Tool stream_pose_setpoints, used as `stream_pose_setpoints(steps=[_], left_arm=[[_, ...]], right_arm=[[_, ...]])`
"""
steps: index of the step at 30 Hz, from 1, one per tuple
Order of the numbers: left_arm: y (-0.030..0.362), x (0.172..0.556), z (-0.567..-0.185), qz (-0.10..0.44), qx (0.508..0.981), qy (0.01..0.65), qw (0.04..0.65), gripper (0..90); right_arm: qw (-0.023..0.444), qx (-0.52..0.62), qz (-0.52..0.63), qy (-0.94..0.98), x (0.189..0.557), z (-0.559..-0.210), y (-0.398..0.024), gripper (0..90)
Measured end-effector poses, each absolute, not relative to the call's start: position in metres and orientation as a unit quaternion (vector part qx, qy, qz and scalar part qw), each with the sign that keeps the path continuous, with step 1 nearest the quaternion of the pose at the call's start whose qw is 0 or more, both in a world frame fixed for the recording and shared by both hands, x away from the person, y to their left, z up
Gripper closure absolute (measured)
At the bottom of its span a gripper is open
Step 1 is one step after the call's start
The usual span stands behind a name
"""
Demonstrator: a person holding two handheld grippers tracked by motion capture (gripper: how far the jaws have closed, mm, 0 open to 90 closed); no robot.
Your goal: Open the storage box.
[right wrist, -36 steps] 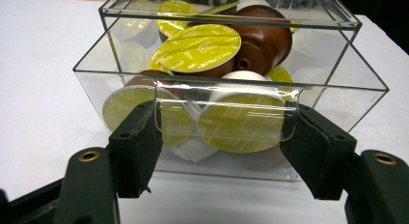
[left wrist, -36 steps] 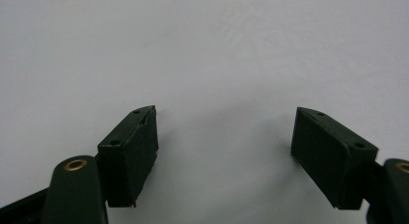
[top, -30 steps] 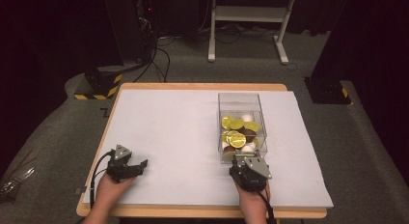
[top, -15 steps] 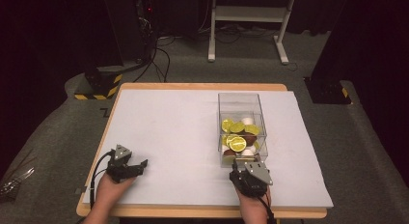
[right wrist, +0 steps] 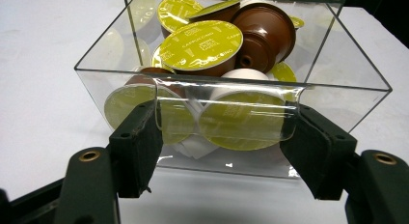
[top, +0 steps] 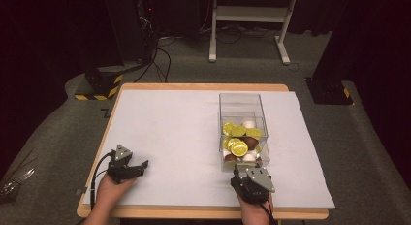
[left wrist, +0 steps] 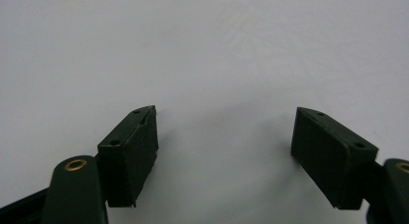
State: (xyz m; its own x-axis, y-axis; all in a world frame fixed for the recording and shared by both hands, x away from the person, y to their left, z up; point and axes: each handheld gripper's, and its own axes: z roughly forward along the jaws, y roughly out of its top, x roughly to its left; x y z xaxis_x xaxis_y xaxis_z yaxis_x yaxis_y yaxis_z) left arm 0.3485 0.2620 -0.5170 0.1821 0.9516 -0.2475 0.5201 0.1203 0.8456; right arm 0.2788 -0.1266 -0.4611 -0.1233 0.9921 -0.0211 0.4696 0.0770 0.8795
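Clear plastic box (top: 241, 130), filled with yellow-lidded brown and white coffee capsules (right wrist: 208, 44), stands right of centre on the counter (top: 165, 133); nothing looks taken out yet, so the work seems barely begun; right claw (right wrist: 223, 137) sits at the box's near wall, jaws apart and empty, beside a curved handle there; left claw (left wrist: 223, 142) rests at the near left, jaws apart over bare white sheet; dark room beyond, grey carpet, cables, white stand legs (top: 248, 26).
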Motion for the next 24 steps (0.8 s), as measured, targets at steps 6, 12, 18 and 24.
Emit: stream_pose_setpoints(steps=[6, 12, 18, 24], left_arm=[[0.2620, 0.3485, -0.5170, 0.237, 0.619, 0.594, 0.455, 25.0], [0.2619, 0.3485, -0.5170, 0.237, 0.619, 0.594, 0.456, 25.0], [0.2626, 0.3484, -0.5169, 0.238, 0.622, 0.592, 0.453, 25.0], [0.2619, 0.3485, -0.5171, 0.237, 0.619, 0.594, 0.456, 25.0]], right_arm=[[0.346, 0.564, 0.379, 0.647, 0.2777, -0.4613, -0.1269, 32.1], [0.342, 0.563, 0.382, 0.648, 0.2784, -0.4603, -0.1290, 31.7], [0.336, 0.564, 0.387, 0.647, 0.2784, -0.4592, -0.1312, 28.2], [0.330, 0.569, 0.388, 0.645, 0.2782, -0.4573, -0.1352, 23.5]])
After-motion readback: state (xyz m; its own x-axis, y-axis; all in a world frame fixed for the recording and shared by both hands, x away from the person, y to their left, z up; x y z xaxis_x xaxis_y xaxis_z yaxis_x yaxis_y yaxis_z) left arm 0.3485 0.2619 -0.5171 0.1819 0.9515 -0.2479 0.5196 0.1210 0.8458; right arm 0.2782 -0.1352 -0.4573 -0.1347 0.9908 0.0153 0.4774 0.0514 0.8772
